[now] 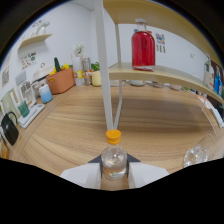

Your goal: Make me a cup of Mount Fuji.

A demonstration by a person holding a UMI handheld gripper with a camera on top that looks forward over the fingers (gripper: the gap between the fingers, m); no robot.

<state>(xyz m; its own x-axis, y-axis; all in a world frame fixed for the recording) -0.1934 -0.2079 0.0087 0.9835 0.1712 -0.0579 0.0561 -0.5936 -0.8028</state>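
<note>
**Bottle's already in the fingers, standing straight up, so where's it going?**

So going left to right across what you've got: way off on the far left of the wooden counter (75,125) there's a black bag (9,127), then a pale blue cup (45,93) and an orange basket (61,81) with stuff poking out, all well beyond your gripper. None of that is near the action.

Dead centre is what matters. The clear bottle with the orange cap (114,155) sits right between the fingers of your gripper (114,172), and both pads look pressed against its sides, so I'd call that a narrow grip closed on the bottle. Its long axis runs vertical, cap pointing straight up, lined up with the white shelf post (104,65) behind it. It looks about level, no real tilt.

Up and to the right, on the curved shelf (165,75), there's a red bottle (143,47), well apart from you.

Nearest on the right, just beside your right finger, is a clear glass (196,155). My guess is that's your pour target, so the move is a short shift right. Can't tell if the cap's loosened.
</note>
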